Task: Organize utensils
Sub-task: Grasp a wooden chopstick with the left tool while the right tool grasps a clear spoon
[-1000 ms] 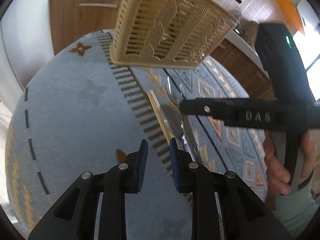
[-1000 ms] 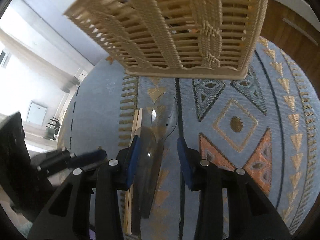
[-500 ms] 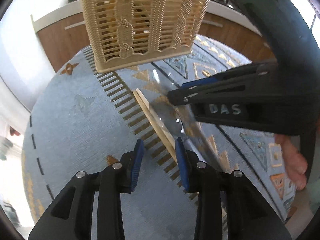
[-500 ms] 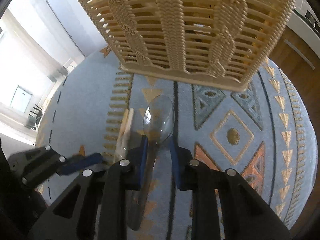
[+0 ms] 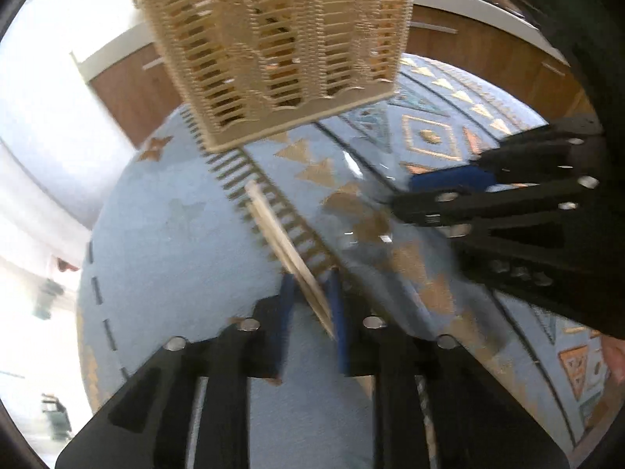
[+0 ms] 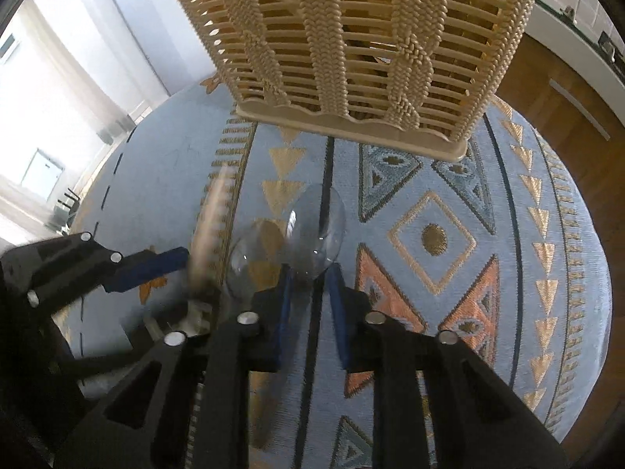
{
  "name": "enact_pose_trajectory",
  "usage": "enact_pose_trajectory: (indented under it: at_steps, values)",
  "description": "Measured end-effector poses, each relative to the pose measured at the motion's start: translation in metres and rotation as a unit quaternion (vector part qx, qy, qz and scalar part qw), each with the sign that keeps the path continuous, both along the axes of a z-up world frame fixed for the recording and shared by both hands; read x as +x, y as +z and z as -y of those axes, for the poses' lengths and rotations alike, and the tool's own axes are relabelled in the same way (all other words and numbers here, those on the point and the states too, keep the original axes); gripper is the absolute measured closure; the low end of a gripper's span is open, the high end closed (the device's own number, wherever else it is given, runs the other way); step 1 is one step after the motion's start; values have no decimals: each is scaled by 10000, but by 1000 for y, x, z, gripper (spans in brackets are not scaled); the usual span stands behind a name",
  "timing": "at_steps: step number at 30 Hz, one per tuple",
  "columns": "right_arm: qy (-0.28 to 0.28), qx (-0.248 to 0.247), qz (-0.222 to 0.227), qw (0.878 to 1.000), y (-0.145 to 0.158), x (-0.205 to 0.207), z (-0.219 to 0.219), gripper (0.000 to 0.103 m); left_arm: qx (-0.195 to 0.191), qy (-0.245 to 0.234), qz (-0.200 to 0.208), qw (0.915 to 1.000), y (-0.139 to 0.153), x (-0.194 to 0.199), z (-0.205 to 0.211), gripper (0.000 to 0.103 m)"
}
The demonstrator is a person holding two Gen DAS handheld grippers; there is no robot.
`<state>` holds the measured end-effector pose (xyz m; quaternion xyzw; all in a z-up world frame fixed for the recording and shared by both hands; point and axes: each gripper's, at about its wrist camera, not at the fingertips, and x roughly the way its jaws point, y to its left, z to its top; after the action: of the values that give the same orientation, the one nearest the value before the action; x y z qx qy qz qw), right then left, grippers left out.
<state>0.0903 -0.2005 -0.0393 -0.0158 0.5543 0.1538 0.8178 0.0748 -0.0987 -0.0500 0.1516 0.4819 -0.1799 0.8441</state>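
Note:
A tall beige woven basket stands at the far side of the blue patterned cloth. My left gripper points down, its jaws closing on a pale wooden stick that runs slantwise between the blue pads. My right gripper is closing on the neck of a clear plastic spoon, whose bowl sticks out ahead of the pads. A second clear spoon lies just left of it. The right wrist view shows the stick blurred beside a finger of the left gripper. The right gripper comes in from the right.
A round table under the blue cloth carries everything. Wooden cabinets and a white counter stand behind it. Part of a hand shows at the right edge. The two grippers work close together near the cloth's middle.
The left gripper slid over the wooden stick and narrowed around it. The right gripper narrowed on the spoon's neck, and that spoon's bowl now sits apart from the second spoon.

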Motion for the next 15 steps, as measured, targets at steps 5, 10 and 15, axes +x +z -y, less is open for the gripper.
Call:
enact_pose_trajectory:
  at_steps: [5, 10, 15]
  values:
    - [32, -28, 28, 10000, -1, -18, 9, 96, -467, 177, -129, 9987, 4, -3, -30, 98]
    - [-149, -288, 150, 9994, 4, -35, 22, 98, -670, 296, -255, 9970, 5, 0, -54, 101]
    - [-241, -366, 35, 9990, 5, -40, 36, 98, -1027, 300, -583, 9925, 4, 17, -66, 100]
